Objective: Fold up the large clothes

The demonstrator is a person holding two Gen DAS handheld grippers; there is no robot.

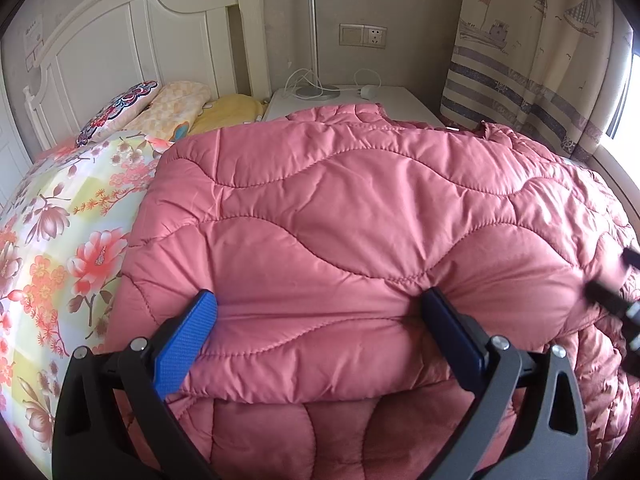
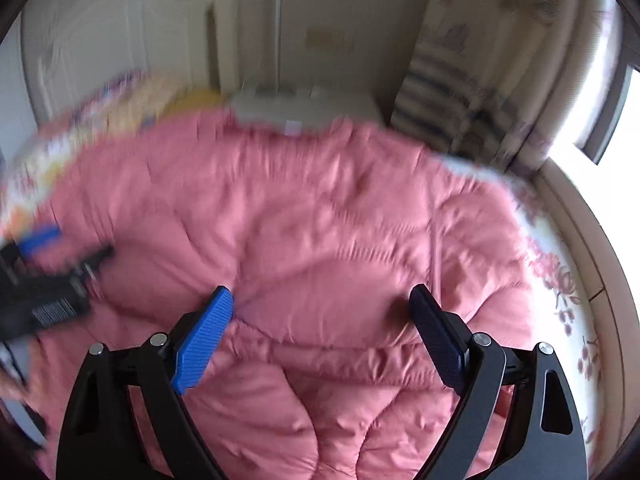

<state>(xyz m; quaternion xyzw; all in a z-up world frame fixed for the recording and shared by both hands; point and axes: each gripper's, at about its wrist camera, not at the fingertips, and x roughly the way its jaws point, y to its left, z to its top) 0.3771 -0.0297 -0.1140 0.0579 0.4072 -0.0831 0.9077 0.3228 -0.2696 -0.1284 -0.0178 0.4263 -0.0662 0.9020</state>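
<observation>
Bedroom, floral cotton bedspread (image 1: 60,240) lying at frame left; pink quilted jacket (image 1: 340,220), puffy with wavy stitching, filling the centre, folded edge low. Left gripper (image 1: 320,312) standing wide, textured blue pads (image 1: 188,340) flanking the fold, not squeezing. Right gripper (image 2: 322,300) spreading wide, unclenched, over blurred padding.

A: What do we list for the left black two-finger gripper (image 1: 318,300)?

B: We record curved matte-black arms with triangular cut-outs, silver round-head screws at the pivots, and blue textured rectangular pads (image 1: 188,340).

A: And the right black two-finger gripper (image 2: 322,296)?

B: We enter the same: black arms, silver screws, ribbed blue pads (image 2: 204,340).
</observation>
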